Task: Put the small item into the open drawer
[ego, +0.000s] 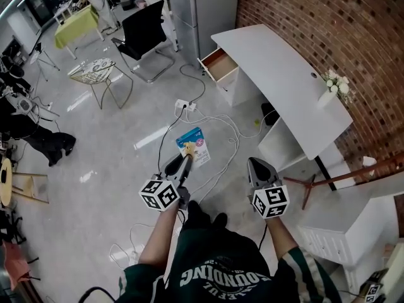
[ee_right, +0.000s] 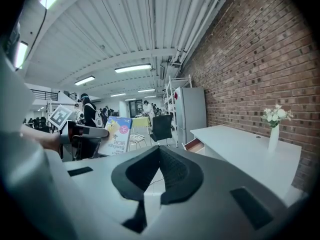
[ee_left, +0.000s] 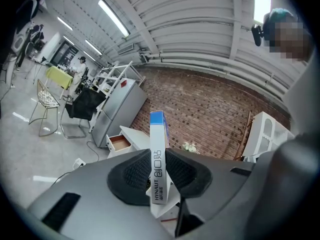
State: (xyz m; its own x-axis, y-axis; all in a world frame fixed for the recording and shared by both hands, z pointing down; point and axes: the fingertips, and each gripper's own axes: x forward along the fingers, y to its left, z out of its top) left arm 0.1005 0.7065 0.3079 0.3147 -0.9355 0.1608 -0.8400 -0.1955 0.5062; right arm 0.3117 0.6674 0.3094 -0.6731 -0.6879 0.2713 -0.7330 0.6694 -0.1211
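I hold the box [ego: 196, 145] clamped in my left tongs [ego: 187, 160]; right tongs [ego: 254, 164] together, empty. Next: reach the open drawer [ego: 219, 64], upper centre.

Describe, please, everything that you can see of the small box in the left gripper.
The small box is a thin, flat carton, seemingly cardboard. Its narrow white edge bears dark print under a blue top end; its broad face is blue and white with a yellow figure. It stands upright in the air, clamped on both broad faces by the left gripper's fingers. Nothing else touches it.
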